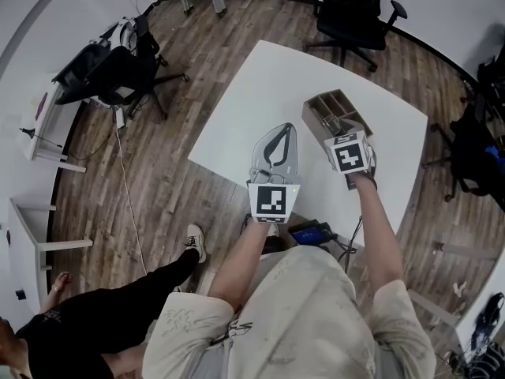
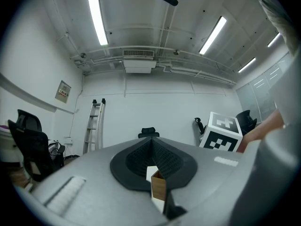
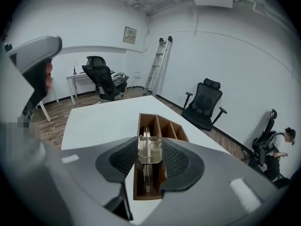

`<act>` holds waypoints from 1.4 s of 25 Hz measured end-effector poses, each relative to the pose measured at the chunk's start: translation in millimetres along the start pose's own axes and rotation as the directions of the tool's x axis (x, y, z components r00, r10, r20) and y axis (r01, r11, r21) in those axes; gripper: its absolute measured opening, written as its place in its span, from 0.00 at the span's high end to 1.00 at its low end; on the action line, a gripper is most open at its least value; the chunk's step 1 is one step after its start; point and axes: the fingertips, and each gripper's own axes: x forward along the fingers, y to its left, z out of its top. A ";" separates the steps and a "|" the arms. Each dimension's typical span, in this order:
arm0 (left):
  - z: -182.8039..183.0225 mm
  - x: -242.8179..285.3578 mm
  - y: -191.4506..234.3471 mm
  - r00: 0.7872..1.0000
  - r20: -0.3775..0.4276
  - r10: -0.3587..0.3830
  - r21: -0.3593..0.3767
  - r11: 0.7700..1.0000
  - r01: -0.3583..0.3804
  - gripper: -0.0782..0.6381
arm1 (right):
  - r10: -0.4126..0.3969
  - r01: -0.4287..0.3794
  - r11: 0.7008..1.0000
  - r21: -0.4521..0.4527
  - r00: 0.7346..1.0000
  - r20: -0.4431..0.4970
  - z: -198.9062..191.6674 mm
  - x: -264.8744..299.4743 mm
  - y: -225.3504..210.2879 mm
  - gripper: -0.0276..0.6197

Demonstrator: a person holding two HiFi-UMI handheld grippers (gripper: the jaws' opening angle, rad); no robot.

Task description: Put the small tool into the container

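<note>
**Head view.**
- Item: table (image 1: 268,85). White, smooth, flat-topped, with straight edges.
- Item: container (image 1: 335,110). A brown wooden box, open on top. Thin partitions divide it into long, narrow compartments. It sits on the table toward my right.
- My right gripper (image 1: 342,139) is angled down over the container's near end.
- My left gripper (image 1: 286,136) has a grey shell. It lies level beside the right one, with its tip over the table.

**Left gripper view.**
- The ribbed dark pads meet at the tips, closed on nothing.
- Through the slit behind them I see only a wooden corner of the container (image 2: 159,188).

**Right gripper view.**
- Item: small tool (image 3: 149,149). Bright silvery metal, flat and squarish, with a coiled spring down its middle. It looks hard and slick.
- The tool stands between the ribbed pads, directly over the leftmost compartment of the container (image 3: 165,125).
- The jaws are spread wide, and the pads look clear of the tool's sides.
- Thin metal strips lie in that compartment below. I cannot tell whether they belong to the tool.

**Handling note.** I judge this to be the release. I would keep the jaws wide and centred on the slot, then draw back along the compartment's line. Any sideways drift could snag the spring on a pad or knock a thin partition.
</note>
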 end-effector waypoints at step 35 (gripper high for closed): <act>51.1 -12.2 -17.2 0.999 0.036 0.034 -0.002 0.999 -0.034 0.88 | -0.221 0.120 0.973 0.199 0.743 0.632 78.4 -186.8 -15.5 0.78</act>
